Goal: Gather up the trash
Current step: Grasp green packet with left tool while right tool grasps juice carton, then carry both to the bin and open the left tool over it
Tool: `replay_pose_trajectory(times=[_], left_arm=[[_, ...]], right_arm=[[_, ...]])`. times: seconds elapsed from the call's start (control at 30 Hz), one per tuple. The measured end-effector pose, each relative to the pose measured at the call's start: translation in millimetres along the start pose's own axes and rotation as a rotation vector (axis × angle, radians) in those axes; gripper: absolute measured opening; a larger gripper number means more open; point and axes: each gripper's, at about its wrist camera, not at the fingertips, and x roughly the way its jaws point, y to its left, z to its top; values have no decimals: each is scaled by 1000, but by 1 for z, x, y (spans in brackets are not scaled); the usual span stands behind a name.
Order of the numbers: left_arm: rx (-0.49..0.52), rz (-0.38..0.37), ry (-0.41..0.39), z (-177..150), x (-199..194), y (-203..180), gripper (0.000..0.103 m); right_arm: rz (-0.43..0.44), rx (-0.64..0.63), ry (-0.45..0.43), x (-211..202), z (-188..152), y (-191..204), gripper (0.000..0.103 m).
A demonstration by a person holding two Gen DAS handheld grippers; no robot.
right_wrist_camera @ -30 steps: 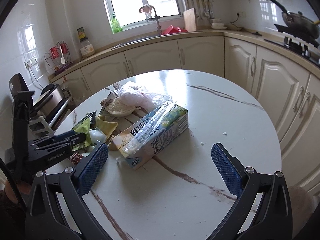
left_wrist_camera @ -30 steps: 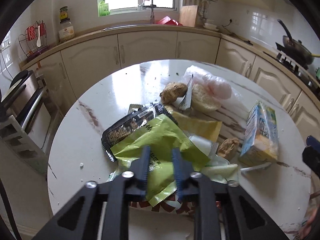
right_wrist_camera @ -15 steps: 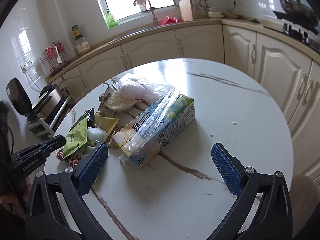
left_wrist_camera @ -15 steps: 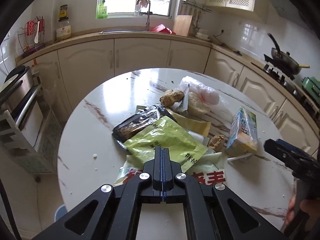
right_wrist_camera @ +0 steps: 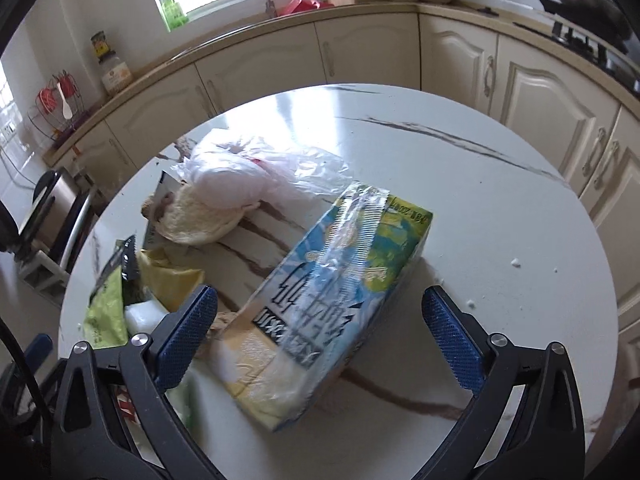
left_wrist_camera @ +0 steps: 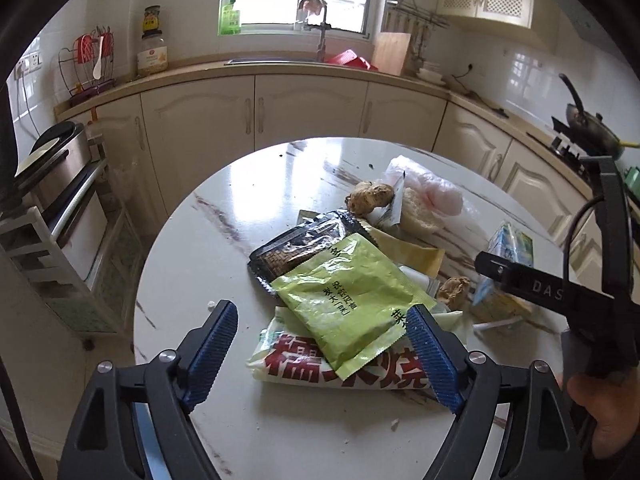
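Currently the right tool (right_wrist_camera: 318, 326) stands released, its jaws straddling the drink carton (right_wrist_camera: 332, 292) lying on its side on the desk (right_wrist_camera: 500, 208); they have just narrowed slightly, no pad touching. Carton judged light, fairly stiff, its film wrap slippery: take it across the long flat sides. Left tool (left_wrist_camera: 320, 350), jaws just opened, empty above the green packet (left_wrist_camera: 344, 300); thin, limp, crinkly, best pinched at an edge. Beyond lies a soft plastic bag (right_wrist_camera: 256, 172).
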Motion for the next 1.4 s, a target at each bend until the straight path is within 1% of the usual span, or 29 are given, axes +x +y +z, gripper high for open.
replay_pose_trajectory(times=[0.03, 0.07, 0.1, 0.13, 0.17, 0.2, 0.27, 0.33, 0.37, 0.4, 0.43, 0.47, 0.5, 0.53, 0.57, 0.7, 0.83, 0.93, 1.03, 1.1, 1.23, 1.37, 1.4], left_arm=[[5, -5, 10, 2, 2, -3, 82], [5, -7, 20, 6, 6, -5, 83], [1, -6, 33, 8, 11, -8, 84], [-5, -5, 48, 11, 16, -10, 84], [-7, 0, 64, 14, 21, -12, 84], [-9, 11, 77, 16, 27, -13, 84], [-12, 33, 108, 18, 37, -17, 84], [25, 64, 95, 18, 40, -21, 77], [44, 74, 94, 18, 41, -23, 62], [58, 92, 94, 18, 42, -24, 53], [66, 99, 86, 17, 41, -24, 49], [73, 88, 82, 17, 40, -23, 36], [71, 73, 80, 16, 40, -23, 15], [54, 35, 84, 18, 37, -19, 8], [38, 8, 80, 17, 34, -16, 5], [32, -31, 43, 15, 20, -3, 4], [15, -98, 12, 11, -2, 5, 4], [12, -124, -15, 6, -22, 8, 4], [-8, -159, -40, -1, -44, 14, 4], [-15, -174, -57, -7, -59, 22, 4], [-33, -171, -96, -26, -94, 43, 4], [-63, -147, -118, -51, -126, 82, 4], [-69, -137, -121, -59, -135, 92, 4]], right_arm=[[9, -3, 0, -1, -1, -4, 94], [16, -6, 2, -3, -1, -8, 84], [28, -6, 4, -6, -2, -14, 77], [32, -4, 6, -8, -2, -19, 65], [26, -5, 10, -10, -3, -25, 56], [23, -3, 16, -10, -5, -30, 54], [45, -5, 12, -11, -6, -36, 50], [56, -14, 13, -12, -6, -39, 49], [64, -20, 14, -13, -7, -39, 48], [68, -25, 14, -13, -7, -40, 48], [69, -27, 13, -12, -7, -40, 47], [79, -26, 11, -13, -8, -42, 46], [87, -24, 11, -14, -9, -43, 46], [92, -22, 9, -15, -9, -44, 46], [99, -19, 2, -18, -11, -46, 46], [124, -10, -23, -30, -15, -53, 46], [157, -4, -39, -45, -18, -55, 45], [165, -22, -56, -62, -19, -48, 45], [192, -45, -70, -81, -20, -34, 46], [208, -77, -82, -96, -23, -17, 46], [256, -138, -83, -115, -31, 22, 46], [331, -217, -70, -129, -44, 78, 46], [357, -244, -63, -132, -49, 97, 46]])
